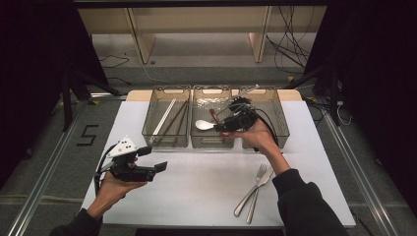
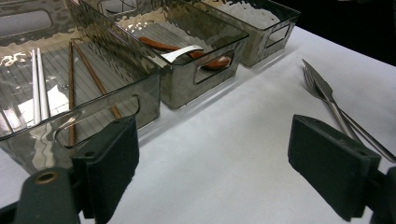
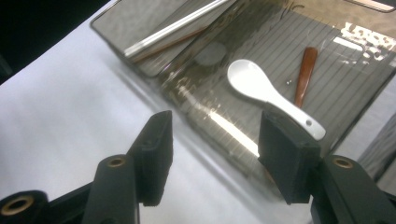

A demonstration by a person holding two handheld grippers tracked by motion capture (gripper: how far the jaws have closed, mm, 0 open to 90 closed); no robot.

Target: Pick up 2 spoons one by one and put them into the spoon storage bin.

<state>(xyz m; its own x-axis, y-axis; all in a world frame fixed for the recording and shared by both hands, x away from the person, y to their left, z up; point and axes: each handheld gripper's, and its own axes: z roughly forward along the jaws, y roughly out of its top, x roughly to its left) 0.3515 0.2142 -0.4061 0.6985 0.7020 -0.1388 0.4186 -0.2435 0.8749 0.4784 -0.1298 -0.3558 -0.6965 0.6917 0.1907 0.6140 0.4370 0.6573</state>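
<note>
High view: white spoon (image 1: 204,125) lies in the middle bin (image 1: 212,142), chopsticks (image 1: 169,119) at its left. Fork and knife (image 1: 254,189), lower right, look left to sort. Both the left gripper (image 1: 153,159) and right gripper (image 1: 220,125) gape, holding nothing.

white spoon (image 3: 268,93), flat, middle bin (image 3: 359,100)

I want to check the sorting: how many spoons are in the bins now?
2, both in the middle bin: a white spoon and a brown wooden spoon lying beside it. The right gripper may hide part of the right bin.
</note>
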